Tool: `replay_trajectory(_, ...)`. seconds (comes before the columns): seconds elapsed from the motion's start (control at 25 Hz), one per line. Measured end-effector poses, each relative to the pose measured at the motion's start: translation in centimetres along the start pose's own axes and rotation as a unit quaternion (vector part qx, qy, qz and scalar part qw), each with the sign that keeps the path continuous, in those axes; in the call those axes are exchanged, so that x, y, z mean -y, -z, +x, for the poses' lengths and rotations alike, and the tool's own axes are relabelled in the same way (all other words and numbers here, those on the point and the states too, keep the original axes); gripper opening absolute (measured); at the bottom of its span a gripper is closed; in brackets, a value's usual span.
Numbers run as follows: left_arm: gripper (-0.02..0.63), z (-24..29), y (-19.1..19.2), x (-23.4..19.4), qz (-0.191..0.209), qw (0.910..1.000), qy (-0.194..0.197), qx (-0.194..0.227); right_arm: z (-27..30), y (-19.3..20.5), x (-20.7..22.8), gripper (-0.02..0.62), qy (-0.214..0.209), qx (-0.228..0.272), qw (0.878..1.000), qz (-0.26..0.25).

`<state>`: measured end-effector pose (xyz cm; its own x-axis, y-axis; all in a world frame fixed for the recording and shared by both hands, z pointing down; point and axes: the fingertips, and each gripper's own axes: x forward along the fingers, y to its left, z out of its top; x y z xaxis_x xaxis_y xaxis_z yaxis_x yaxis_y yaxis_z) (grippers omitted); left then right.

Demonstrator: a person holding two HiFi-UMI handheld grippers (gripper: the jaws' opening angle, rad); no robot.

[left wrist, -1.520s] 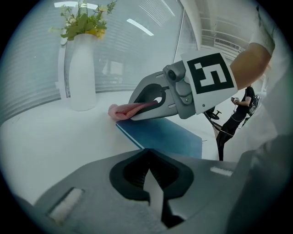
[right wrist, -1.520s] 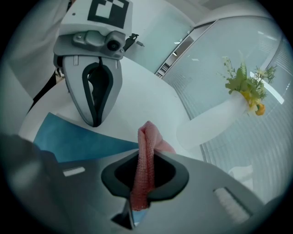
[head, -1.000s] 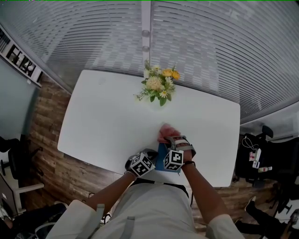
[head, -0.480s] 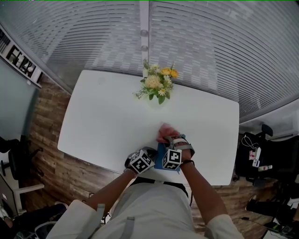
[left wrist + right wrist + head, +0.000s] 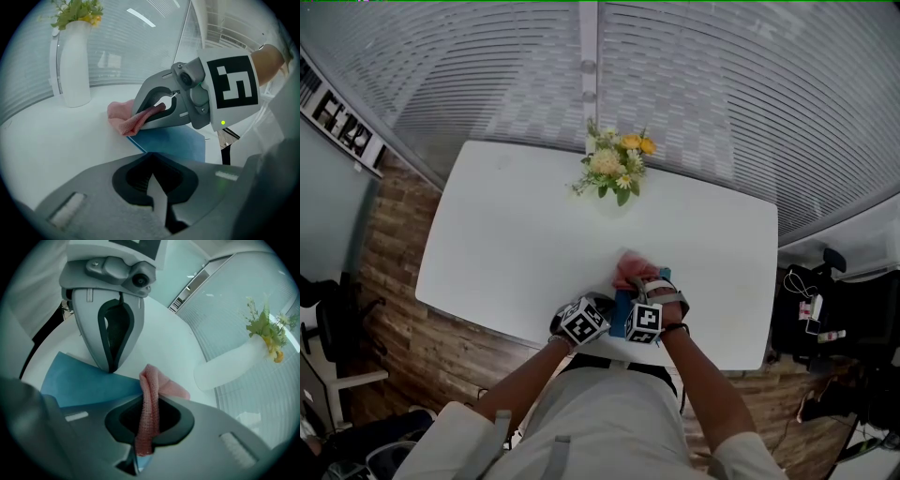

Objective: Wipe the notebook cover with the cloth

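From the head view, both claws sit close together at the near edge of the white table (image 5: 516,244). The left claw (image 5: 598,307) is just beside the right claw (image 5: 637,279), with the blue notebook (image 5: 623,302) between and under them. A pink cloth (image 5: 630,266) bunches at the far end of the right claw, at the notebook's far edge. A bunch of flowers (image 5: 614,167) stands well apart at the far side of the table.

In the left gripper view, the left claw (image 5: 157,194) is closed, its two jaws drawn together with only a thin pale sliver between them and nothing clearly held. The notebook (image 5: 173,143) lies flat just ahead of it. Across from it, the right claw (image 5: 139,123) reaches in low over the notebook, and its tips pinch the cloth (image 5: 119,115), which spills onto the table past the notebook's corner. A white vase (image 5: 75,65) stands behind.

In the right gripper view, the right claw (image 5: 145,446) is clamped on the cloth (image 5: 150,394): a narrow strip of it runs straight between the jaws and the rest folds over on the table ahead. The notebook (image 5: 89,383) lies to the left. The left claw (image 5: 111,367) stands upright opposite, tips together and touching down at the notebook's far edge. I cannot tell whether it pinches the cover. The vase (image 5: 229,364) shows at the right.
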<state>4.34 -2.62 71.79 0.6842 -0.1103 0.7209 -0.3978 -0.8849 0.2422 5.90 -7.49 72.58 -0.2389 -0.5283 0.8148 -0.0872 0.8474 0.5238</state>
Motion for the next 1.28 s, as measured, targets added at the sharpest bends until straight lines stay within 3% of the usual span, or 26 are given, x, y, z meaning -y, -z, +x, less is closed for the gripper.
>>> replay_trajectory(0.44, 0.002, 0.0, 0.1, 0.1, 0.000, 1.0000, 0.001, -0.002, -0.1, 0.7, -1.3, 0.005, 0.001, -0.018, 0.999, -0.033)
replay_trajectory(1.12, 0.002, 0.2, 0.2, 0.0, -0.003, 1.0000, 0.005, -0.005, -0.8, 0.3, -2.4, 0.003, -0.002, -0.015, 0.999, -0.044)
replay_trajectory(1.28, 0.002, 0.3, 0.2, -0.1, -0.003, 1.0000, 0.006, -0.006, -1.3, -0.6, -2.9, 0.003, -0.018, 0.002, 0.999, -0.039)
